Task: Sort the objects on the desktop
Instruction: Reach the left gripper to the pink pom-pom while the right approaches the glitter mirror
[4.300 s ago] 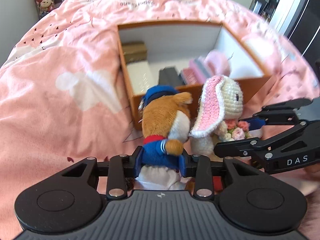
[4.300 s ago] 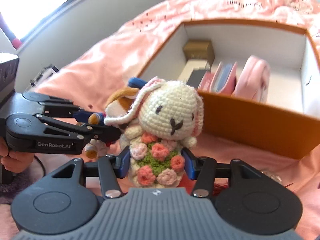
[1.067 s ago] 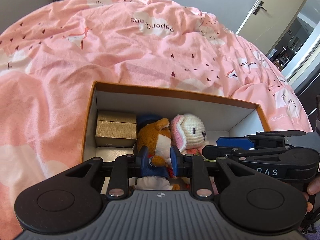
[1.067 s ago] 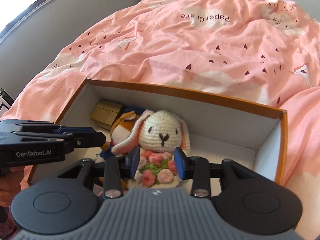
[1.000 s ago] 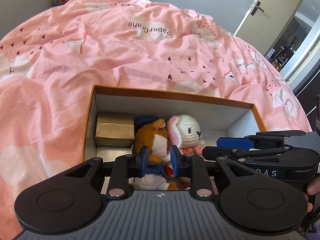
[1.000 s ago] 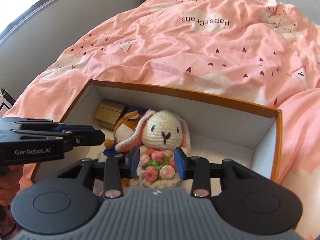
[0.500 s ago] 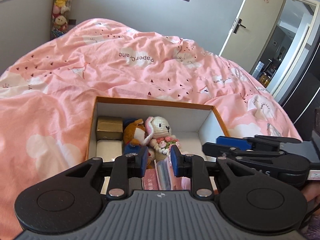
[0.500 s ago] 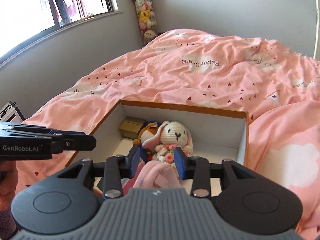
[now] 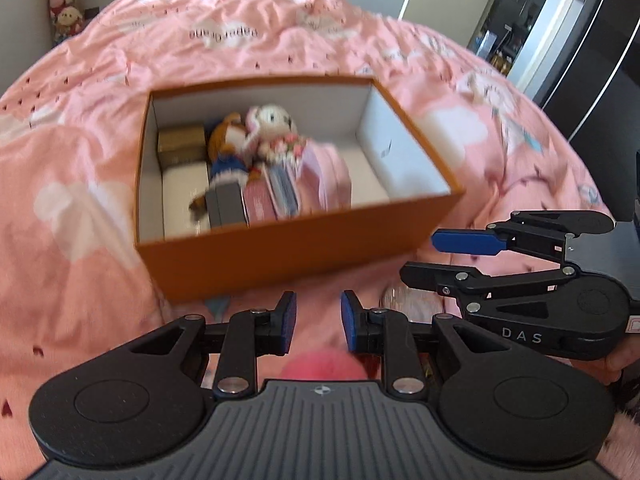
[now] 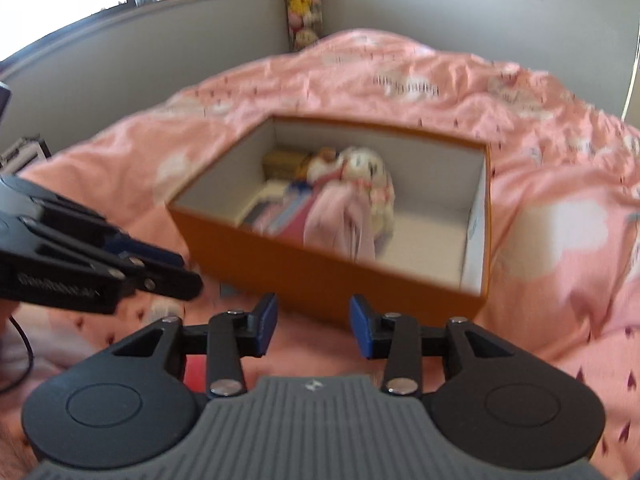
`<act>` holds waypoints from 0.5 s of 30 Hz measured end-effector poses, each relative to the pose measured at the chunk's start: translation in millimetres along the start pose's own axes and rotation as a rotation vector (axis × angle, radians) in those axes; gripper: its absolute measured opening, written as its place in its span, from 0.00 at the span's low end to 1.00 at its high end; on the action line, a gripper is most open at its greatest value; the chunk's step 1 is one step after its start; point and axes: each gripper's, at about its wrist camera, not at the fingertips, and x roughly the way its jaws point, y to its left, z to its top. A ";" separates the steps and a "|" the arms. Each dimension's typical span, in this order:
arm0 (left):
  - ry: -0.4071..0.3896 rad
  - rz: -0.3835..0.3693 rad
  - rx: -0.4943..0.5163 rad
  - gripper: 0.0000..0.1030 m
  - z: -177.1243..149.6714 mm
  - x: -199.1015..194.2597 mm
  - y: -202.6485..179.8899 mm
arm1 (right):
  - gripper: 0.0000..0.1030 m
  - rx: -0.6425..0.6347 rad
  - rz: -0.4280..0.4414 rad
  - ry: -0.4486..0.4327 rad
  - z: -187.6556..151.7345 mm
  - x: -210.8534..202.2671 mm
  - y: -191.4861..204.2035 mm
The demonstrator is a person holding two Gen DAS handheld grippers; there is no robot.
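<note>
Both hand-held grippers hung on the near side of the box, over the bed, and neither had anything in it. The left hand-held gripper (image 9: 318, 326) had its blue pads a little apart and easing wider, with only blanket and a blurry reddish-pink fuzzy thing (image 9: 322, 364) under it. The right hand-held gripper (image 10: 313, 330) sat wider, jaws opening too, nothing between them. From the left camera the right one poked in sideways at the box's near right corner.

The orange box (image 9: 296, 250) sat on the pink bed (image 9: 72, 208) just past both sets of fingers, and everything was inside it. Against the box's near wall stood a dark grey case (image 9: 226, 204), next to it some pink booklets or pouches (image 9: 272, 196), and a pink cloth bundle (image 9: 326, 176). A white flat box (image 9: 184, 192) lay along the left wall. Toward the far left corner of the box was a gold box (image 9: 181, 145), then a brown plush in a blue outfit (image 9: 226, 152) leaning against a crocheted bunny (image 9: 272, 128) holding flowers. The right side of the box showed bare white floor.

Way beyond the box, a column of stuffed toys (image 10: 301, 4) stood in the room corner. Pretty blurry overall.
</note>
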 end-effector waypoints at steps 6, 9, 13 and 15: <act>0.142 0.014 -0.019 0.41 -26.3 15.8 -0.3 | 0.47 0.024 -0.015 0.172 -38.5 19.9 8.2; 0.196 0.026 -0.048 0.47 -33.9 25.5 0.5 | 0.48 0.011 -0.047 0.226 -50.1 27.1 12.7; 0.259 0.009 -0.078 0.48 -40.1 39.1 2.8 | 0.53 0.049 -0.038 0.246 -49.5 31.8 5.5; 0.284 0.004 -0.088 0.51 -43.0 46.4 4.2 | 0.54 0.067 -0.031 0.265 -50.3 36.9 3.0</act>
